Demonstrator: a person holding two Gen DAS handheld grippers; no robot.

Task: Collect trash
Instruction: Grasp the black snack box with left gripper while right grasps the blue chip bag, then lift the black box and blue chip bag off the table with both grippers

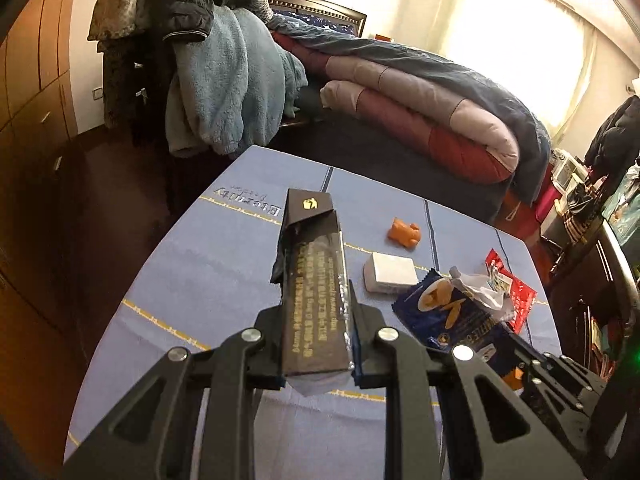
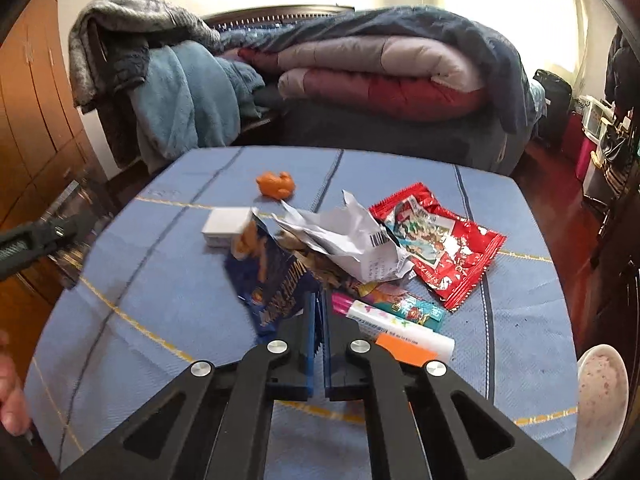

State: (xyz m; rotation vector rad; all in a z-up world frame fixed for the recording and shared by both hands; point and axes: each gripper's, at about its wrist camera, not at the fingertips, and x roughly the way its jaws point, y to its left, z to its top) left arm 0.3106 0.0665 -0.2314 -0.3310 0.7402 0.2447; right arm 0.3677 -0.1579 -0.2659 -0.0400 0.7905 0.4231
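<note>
My left gripper (image 1: 316,320) is shut on a long black box (image 1: 310,256) with gold print, holding it above the blue-clothed table (image 1: 192,280). In the right wrist view, my right gripper (image 2: 319,308) is shut on the edge of a blue snack wrapper (image 2: 272,280) that lies in a pile of trash. That pile holds crumpled white paper (image 2: 352,236), a red wrapper (image 2: 436,240), a teal wrapper (image 2: 412,310) and a white tube with a pink cap (image 2: 400,326). A small white box (image 2: 224,226) and an orange crumpled scrap (image 2: 276,185) lie farther back.
A white bowl-like rim (image 2: 600,400) sits at the table's right edge. A bed with folded quilts (image 2: 380,76) stands behind the table, and clothes hang on a chair (image 2: 180,92) at the left. A person's hand (image 2: 12,400) shows at the lower left.
</note>
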